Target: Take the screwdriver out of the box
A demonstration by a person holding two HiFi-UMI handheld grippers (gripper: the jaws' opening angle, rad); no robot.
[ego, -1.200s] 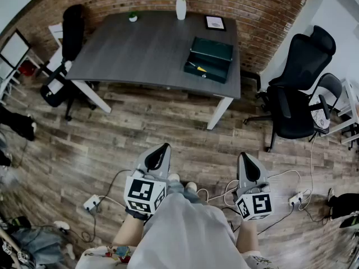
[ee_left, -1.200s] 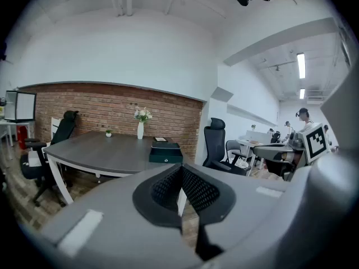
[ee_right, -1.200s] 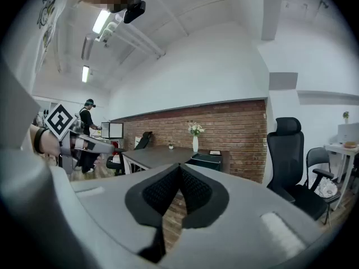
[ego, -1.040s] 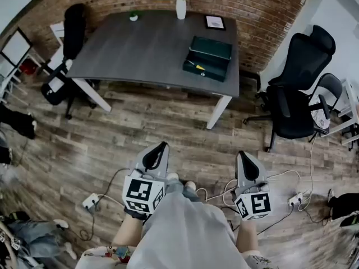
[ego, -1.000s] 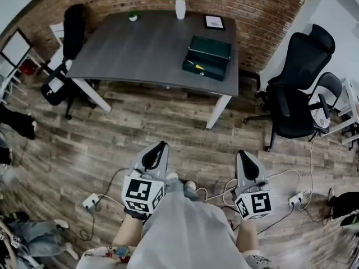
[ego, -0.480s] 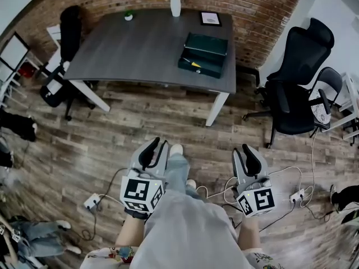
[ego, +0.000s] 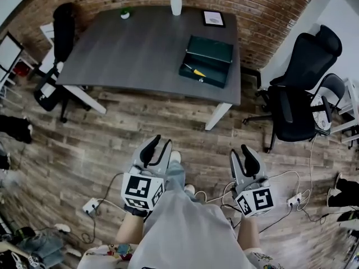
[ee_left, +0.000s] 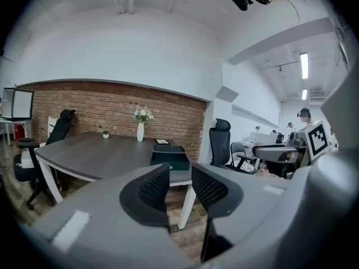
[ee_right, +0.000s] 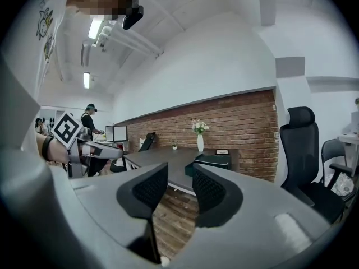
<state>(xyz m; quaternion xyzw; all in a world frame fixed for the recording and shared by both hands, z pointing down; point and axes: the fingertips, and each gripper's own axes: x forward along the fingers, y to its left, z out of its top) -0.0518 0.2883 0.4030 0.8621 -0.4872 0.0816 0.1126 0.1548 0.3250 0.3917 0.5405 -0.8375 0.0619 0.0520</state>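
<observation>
A dark green box (ego: 206, 60) stands with its lid up near the right end of the grey table (ego: 129, 49). Inside it lies a yellow-handled screwdriver (ego: 194, 70). The box (ee_left: 170, 157) also shows far off in the left gripper view and, as the box (ee_right: 212, 161), in the right gripper view. My left gripper (ego: 160, 147) and right gripper (ego: 240, 152) hang over the wooden floor, well short of the table. Both pairs of jaws are opening, with nothing between them.
A white vase with flowers (ego: 176, 3), a small plant (ego: 124, 13) and a picture frame (ego: 213, 19) stand at the table's far edge by the brick wall. Black office chairs (ego: 297, 88) stand right of the table, another chair (ego: 56, 49) to its left. Cables and power strips (ego: 92, 206) lie on the floor.
Both grippers went from shut to open. The person stepped toward the table, one leg now forward between the grippers; the table and box sit slightly nearer in the head view.
</observation>
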